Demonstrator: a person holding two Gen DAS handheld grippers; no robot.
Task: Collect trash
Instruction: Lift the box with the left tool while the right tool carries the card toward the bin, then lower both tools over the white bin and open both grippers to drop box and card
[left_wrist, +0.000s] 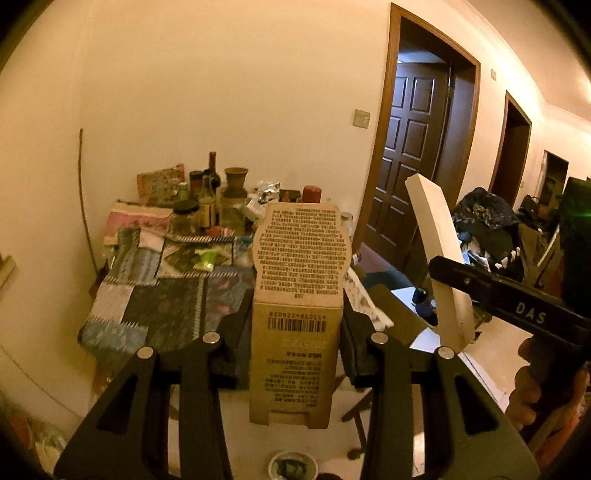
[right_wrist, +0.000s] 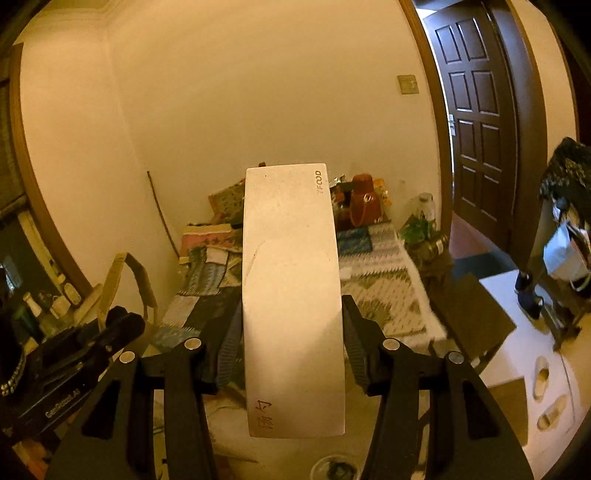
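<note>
Above the cluttered table, both claws carried trash away.

From the left wrist view, the left gripper (left_wrist: 297, 332) was clenched on a brown cardboard box (left_wrist: 299, 295), gripped by its sides with the printed flap standing toward twelve o'clock, likely so it could not slip in carrying; the patchwork table (left_wrist: 155, 295) lay at ten o'clock, the dark door (left_wrist: 413, 147) at two. From the right wrist view, the right gripper (right_wrist: 291, 328) was clenched on a white TFOOD packet (right_wrist: 291, 295), upright at centre, with the left claw at eight o'clock.
</note>
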